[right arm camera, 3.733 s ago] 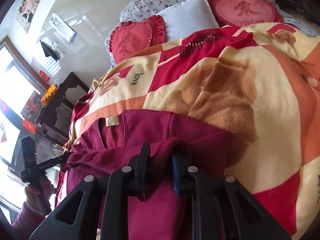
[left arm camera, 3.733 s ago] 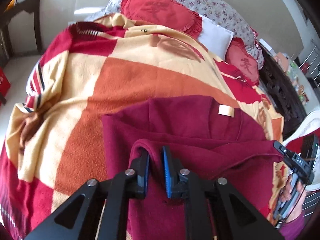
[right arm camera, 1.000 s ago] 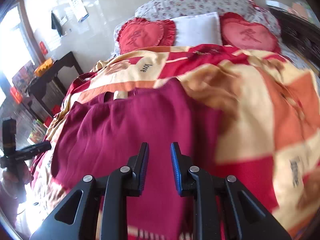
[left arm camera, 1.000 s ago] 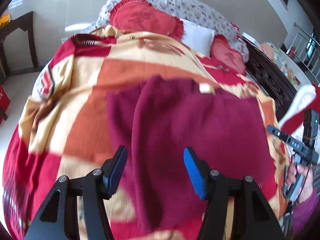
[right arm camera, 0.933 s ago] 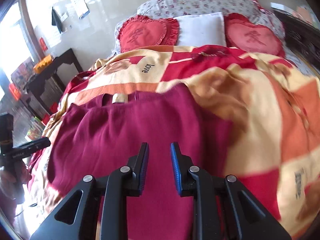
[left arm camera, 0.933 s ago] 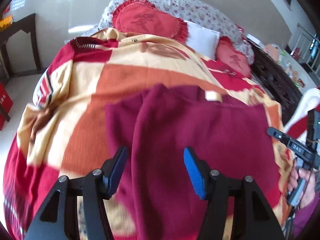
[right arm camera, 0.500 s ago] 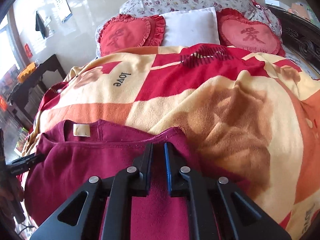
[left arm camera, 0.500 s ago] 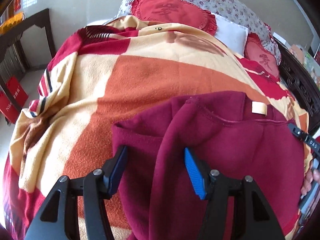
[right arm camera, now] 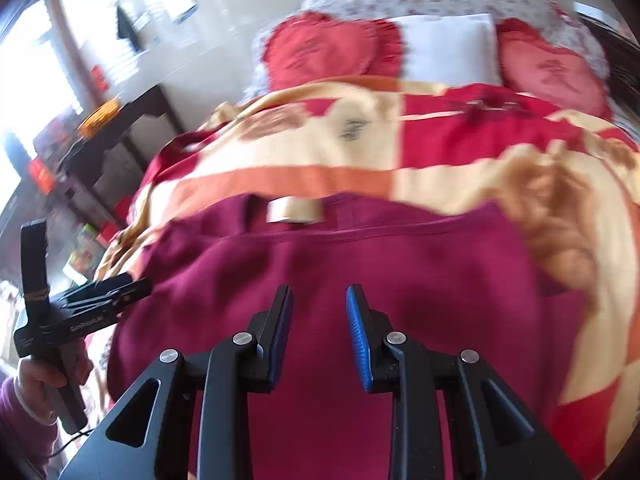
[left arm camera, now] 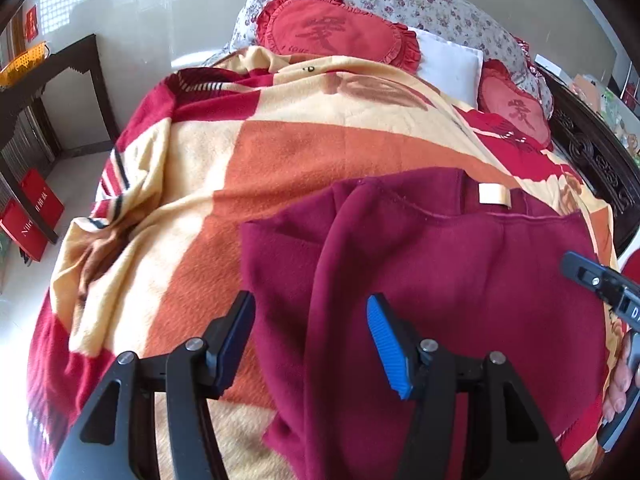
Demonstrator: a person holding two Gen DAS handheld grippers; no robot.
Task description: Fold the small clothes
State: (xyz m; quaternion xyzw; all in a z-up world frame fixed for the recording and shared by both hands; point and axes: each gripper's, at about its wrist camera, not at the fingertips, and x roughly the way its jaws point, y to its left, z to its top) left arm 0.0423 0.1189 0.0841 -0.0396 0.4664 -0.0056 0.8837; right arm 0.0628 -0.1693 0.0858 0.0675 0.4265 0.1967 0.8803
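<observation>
While tilted down over the maroon garment [left arm camera: 460, 280], left gripper [left arm camera: 310, 344] wide apart, right gripper [right arm camera: 318, 332] just parting, both empty

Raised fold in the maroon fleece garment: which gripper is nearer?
Left. The left gripper straddles the raised fold, jaws open; the right gripper, jaws just opened with nothing between, hangs over the maroon garment's flat part.

A fleece blanket [left arm camera: 280, 152] in blocks of red, orange and cream covers the bed. At its head, two red heart-shaped cushions [left arm camera: 336, 36] [left arm camera: 516, 110] flank a white pillow [left arm camera: 448, 66] against floral bedding [left arm camera: 432, 12]. A dark wooden side table [left arm camera: 44, 76] stands left of the bed with a yellow basket [left arm camera: 24, 62] on top; red bags [left arm camera: 32, 216] sit on the floor below.
</observation>
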